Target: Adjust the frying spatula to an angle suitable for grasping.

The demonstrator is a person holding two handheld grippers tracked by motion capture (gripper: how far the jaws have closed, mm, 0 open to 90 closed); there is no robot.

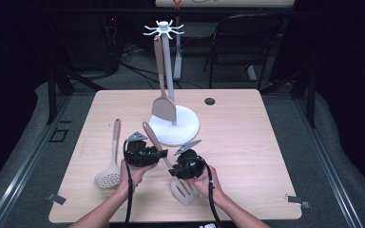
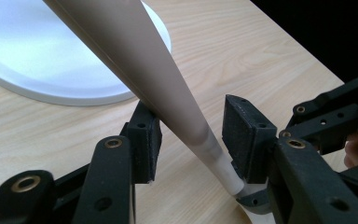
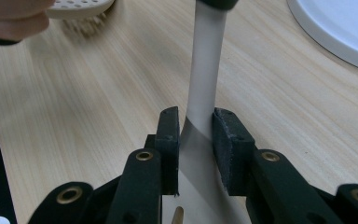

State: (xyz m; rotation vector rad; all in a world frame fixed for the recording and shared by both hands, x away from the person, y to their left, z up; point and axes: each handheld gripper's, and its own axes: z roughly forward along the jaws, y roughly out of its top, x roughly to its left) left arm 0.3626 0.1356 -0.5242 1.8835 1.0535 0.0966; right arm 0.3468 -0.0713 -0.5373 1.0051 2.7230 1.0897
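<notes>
Tabletop (image 1: 247,156): right half bare; front edge close to both hands.
Utensils: three — slotted turner (image 1: 184,189), skimmer (image 1: 108,176), hanging spatula (image 1: 164,108).
Stand (image 1: 185,124): one.
Right gripper (image 3: 196,140): jaws clamped on turner neck.
Left gripper (image 2: 191,140): jaws apart around turner handle.

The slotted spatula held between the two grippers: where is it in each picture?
High view: the slotted spatula lies low and centre, handle slanting up-left.
Left gripper view: its tan handle runs from top left down between the jaws.
Right gripper view: its pale neck comes down the middle between the jaws.
Shared landmark: the white round base of the utensil stand, top left and top right.
</notes>
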